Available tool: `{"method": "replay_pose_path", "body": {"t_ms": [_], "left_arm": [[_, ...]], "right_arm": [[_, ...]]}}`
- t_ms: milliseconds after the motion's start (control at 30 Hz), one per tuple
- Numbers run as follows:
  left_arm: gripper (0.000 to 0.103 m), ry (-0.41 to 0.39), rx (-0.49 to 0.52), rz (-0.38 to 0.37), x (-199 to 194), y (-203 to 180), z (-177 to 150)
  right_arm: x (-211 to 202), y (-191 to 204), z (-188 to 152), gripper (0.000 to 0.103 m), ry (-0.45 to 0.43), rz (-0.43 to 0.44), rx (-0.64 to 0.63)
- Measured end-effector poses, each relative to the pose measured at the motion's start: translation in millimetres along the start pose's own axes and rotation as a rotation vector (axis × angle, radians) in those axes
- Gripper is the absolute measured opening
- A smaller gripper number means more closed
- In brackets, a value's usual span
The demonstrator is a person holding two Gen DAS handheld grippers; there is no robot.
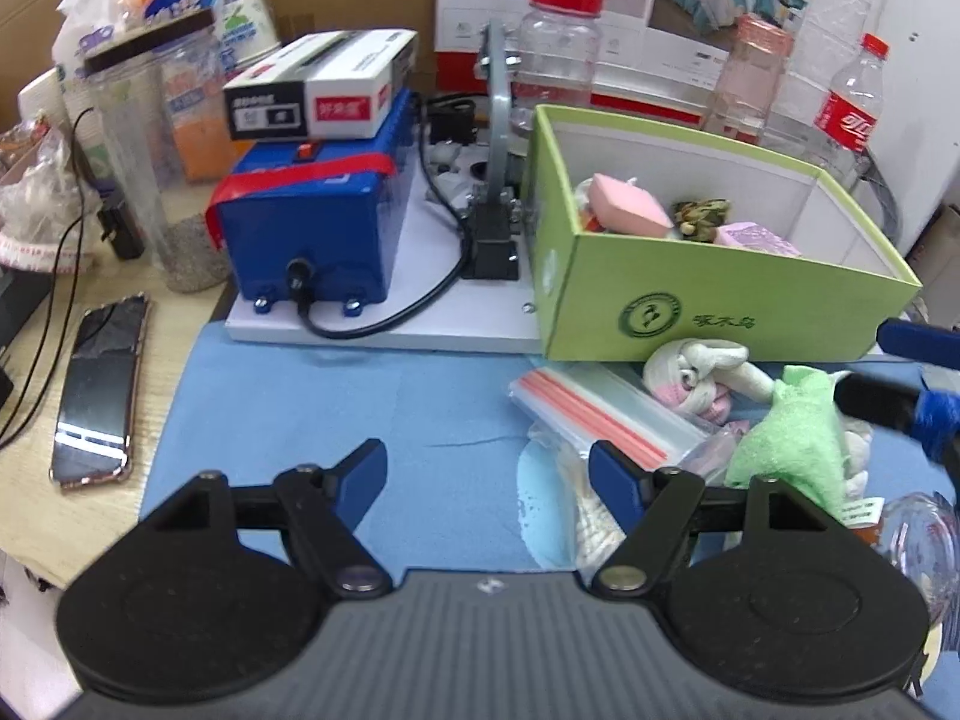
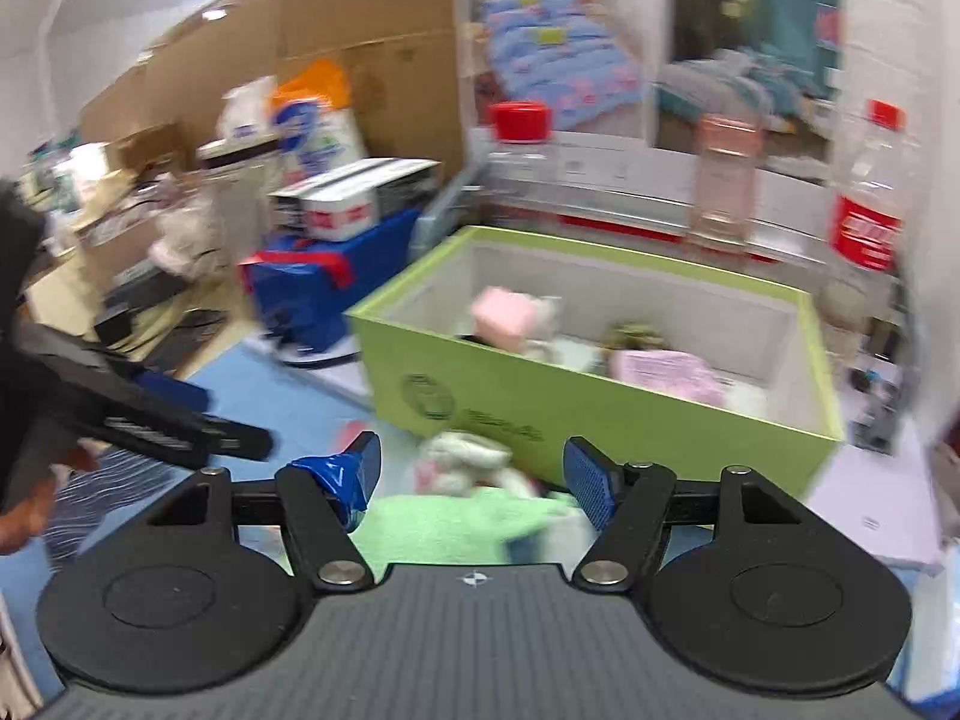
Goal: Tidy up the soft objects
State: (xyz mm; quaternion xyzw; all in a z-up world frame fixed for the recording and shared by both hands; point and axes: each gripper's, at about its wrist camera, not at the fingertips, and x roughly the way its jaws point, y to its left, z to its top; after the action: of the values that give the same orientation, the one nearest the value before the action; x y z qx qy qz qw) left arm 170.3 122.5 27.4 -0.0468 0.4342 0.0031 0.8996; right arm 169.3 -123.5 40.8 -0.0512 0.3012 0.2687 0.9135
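Several soft pieces already sit inside the green cardboard box (image 1: 708, 300): a pink sponge block (image 1: 627, 207), a dark crumpled thing beside it that is hard to make out, and a pale pink packet (image 1: 759, 238) against the near wall; so the sorting looks partly done, by my reckoning; still out on the blue mat (image 1: 336, 402), just in front of the box, lie a white and pink plush toy (image 1: 702, 375) and a green fleecy toy (image 1: 792, 438), the two touching, with a clear zip bag (image 1: 606, 414) and its red seal strip next to them; the left gripper (image 1: 487, 471) hangs over bare mat with its tongs spread wide and nothing between them; the right gripper (image 2: 471, 471) hovers with its tongs apart too, the green toy lying under and between them in the blurred right wrist view, not pinched as far as I can tell; the plush is nubby and limp, the green one terry-like and floppy, the box stiff with a matte white inside; both toys should squash easily under the pads, I'd guess.
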Motion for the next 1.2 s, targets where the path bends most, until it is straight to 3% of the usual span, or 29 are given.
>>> {"method": "replay_pose_path", "body": {"t_ms": [133,333,400,433,467,667,733,800,867,1000,1133,1200], "left_arm": [[0.079,0.013,0.089,-0.066,9.4,-18.0,9.7],[0.082,0.148,0.158,-0.113,54.7,-40.4,19.0],[0.088,0.164,0.163,-0.086,62.1,-38.9,18.2],[0.101,0.162,0.153,-0.073,62.2,-33.9,17.8],[0.103,0.145,0.142,-0.037,60.0,-27.2,16.8],[0.102,0.105,0.048,0.213,43.3,39.1,4.4],[0.102,0.102,-0.003,0.240,35.0,61.5,1.4],[0.102,0.073,-0.068,0.225,24.3,72.9,1.8],[0.102,0.047,-0.086,0.151,16.7,68.6,7.3],[0.102,0.037,-0.013,-0.001,26.4,22.1,24.4],[0.103,0.089,0.095,-0.004,60.8,-22.2,35.6],[0.103,0.113,0.134,0.048,76.5,-33.9,35.9]], "right_arm": [[-8.4,-33.2,-20.6,0.054,0.016,-0.118,0.105],[-20.3,-66.8,-48.5,0.054,-0.004,-0.103,0.276],[-20.8,-70.2,-50.2,0.054,-0.006,-0.113,0.282],[-22.4,-71.9,-50.7,0.054,-0.011,-0.114,0.283],[-23.8,-73.5,-50.8,0.054,-0.015,-0.114,0.285],[-16.5,-77.8,-50.7,0.054,-0.023,-0.093,0.298],[-11.8,-76.2,-49.8,0.054,-0.022,-0.077,0.307],[-6.3,-73.4,-47.6,0.054,-0.017,-0.051,0.312],[-0.3,-69.9,-43.9,0.054,-0.012,-0.026,0.315],[0.6,-61.8,-40.2,0.054,-0.016,-0.024,0.308],[-7.1,-62.2,-43.7,0.054,-0.016,-0.039,0.306],[-10.2,-65.4,-46.6,0.055,-0.009,-0.054,0.305]]}}
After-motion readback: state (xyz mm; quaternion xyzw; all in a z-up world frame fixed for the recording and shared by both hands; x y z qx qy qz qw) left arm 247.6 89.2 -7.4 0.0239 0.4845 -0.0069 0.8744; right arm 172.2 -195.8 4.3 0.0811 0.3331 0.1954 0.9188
